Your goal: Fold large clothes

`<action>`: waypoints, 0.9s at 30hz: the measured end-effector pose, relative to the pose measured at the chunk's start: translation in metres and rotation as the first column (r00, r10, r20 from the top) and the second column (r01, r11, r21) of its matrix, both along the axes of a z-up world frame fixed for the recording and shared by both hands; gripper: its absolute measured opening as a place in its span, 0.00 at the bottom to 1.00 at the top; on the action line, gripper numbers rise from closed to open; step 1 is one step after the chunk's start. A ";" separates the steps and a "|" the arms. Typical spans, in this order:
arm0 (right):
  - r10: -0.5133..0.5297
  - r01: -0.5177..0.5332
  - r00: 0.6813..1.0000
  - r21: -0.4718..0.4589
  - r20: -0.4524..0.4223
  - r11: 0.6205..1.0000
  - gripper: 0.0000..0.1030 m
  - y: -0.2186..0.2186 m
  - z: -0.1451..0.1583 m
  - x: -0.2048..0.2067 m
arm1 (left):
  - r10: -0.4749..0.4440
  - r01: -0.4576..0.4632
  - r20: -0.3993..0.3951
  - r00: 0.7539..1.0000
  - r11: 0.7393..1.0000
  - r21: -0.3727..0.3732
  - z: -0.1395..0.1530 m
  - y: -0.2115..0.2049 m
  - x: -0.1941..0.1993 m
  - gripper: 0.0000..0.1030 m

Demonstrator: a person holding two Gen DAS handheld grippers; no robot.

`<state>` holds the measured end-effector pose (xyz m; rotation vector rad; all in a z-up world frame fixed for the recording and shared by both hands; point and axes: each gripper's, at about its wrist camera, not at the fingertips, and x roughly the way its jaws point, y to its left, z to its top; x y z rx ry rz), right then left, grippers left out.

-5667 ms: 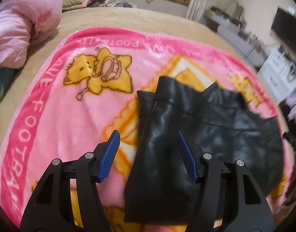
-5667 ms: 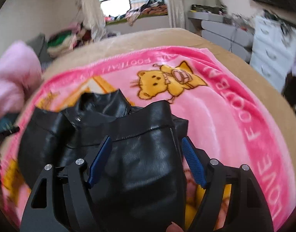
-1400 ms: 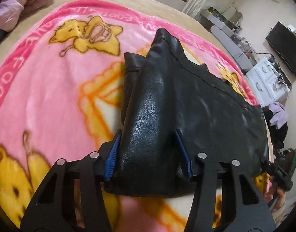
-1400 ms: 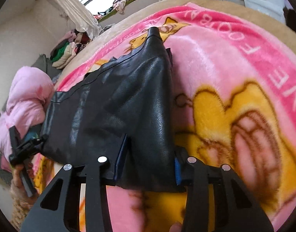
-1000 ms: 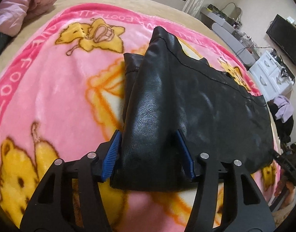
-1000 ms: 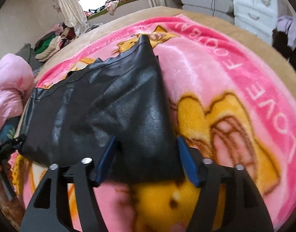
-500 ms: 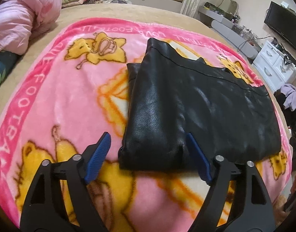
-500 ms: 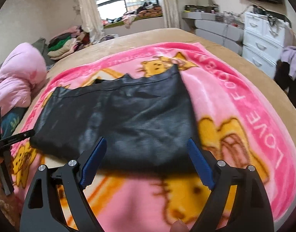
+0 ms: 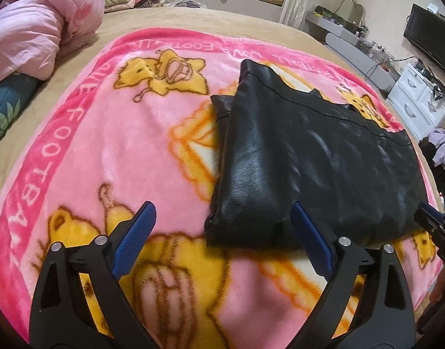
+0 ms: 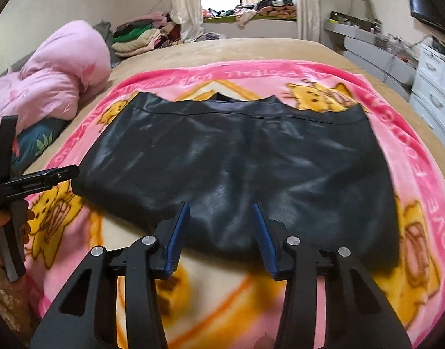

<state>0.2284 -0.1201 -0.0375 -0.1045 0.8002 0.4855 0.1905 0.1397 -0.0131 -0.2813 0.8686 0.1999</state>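
A black leather garment (image 9: 309, 157) lies folded into a flat rectangle on the pink cartoon blanket (image 9: 91, 151); it also shows in the right wrist view (image 10: 239, 163). My left gripper (image 9: 222, 232) is open and empty, just short of the garment's near left corner. My right gripper (image 10: 221, 229) is open and empty at the middle of the garment's near edge, with its blue pads (image 10: 178, 229) apart over the fold. The left gripper also shows at the left edge of the right wrist view (image 10: 24, 183).
The blanket (image 10: 420, 157) covers a tan bed (image 9: 193, 20). A pink duvet (image 10: 48, 87) and a dark leaf-print pillow (image 9: 7, 107) lie at the left. Stacked clothes (image 10: 135, 37) sit behind. White drawers (image 9: 420, 99) and a TV (image 9: 431, 37) stand at the right.
Both grippers held the garment's near edge, let it go and pulled back. The garment now lies flat. The right gripper has shifted to the middle of the near edge.
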 end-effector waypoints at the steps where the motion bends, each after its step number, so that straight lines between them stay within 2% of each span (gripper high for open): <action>1: 0.000 0.000 1.000 -0.007 -0.002 1.000 0.41 0.005 -0.002 0.002 | 0.001 -0.001 0.000 1.000 1.000 -0.003 0.000 0.002 -0.001 0.84; 4: -0.005 0.004 1.000 -0.048 -0.021 0.999 0.38 0.023 -0.010 0.015 | 0.007 -0.007 -0.003 1.000 1.000 -0.003 -0.002 0.006 0.000 0.84; 8: -0.020 0.005 0.993 -0.127 -0.113 0.992 0.37 0.038 -0.040 0.033 | 0.010 -0.010 -0.013 1.000 1.000 -0.005 -0.007 0.011 0.003 0.84; 12: -0.032 0.020 0.991 -0.097 -0.126 0.995 0.37 0.034 -0.053 0.036 | 0.004 -0.005 -0.025 1.000 1.000 -0.031 -0.015 0.014 0.013 0.85; 16: -0.019 0.005 0.988 -0.091 -0.156 0.996 0.37 0.033 -0.049 0.041 | -0.012 0.009 -0.029 1.000 0.996 -0.090 -0.019 0.017 0.034 0.87; 18: -0.007 0.003 0.986 -0.027 -0.168 1.000 0.36 0.027 -0.035 0.046 | -0.023 0.020 -0.038 0.999 0.995 -0.100 -0.023 0.017 0.046 0.87; 20: -0.014 0.017 0.990 0.018 -0.142 1.000 0.36 0.023 -0.022 0.052 | -0.036 0.030 -0.054 0.998 0.993 -0.111 -0.029 0.017 0.055 0.86; 23: -0.030 0.029 0.996 -0.008 -0.089 1.000 0.35 0.032 -0.007 0.075 | -0.051 0.041 -0.066 0.997 0.989 -0.144 -0.035 0.018 0.059 0.78; 27: -0.060 0.057 0.994 -0.034 -0.086 0.998 0.31 0.049 -0.005 0.117 | -0.061 0.050 -0.060 0.996 0.986 -0.159 -0.038 0.018 0.057 0.75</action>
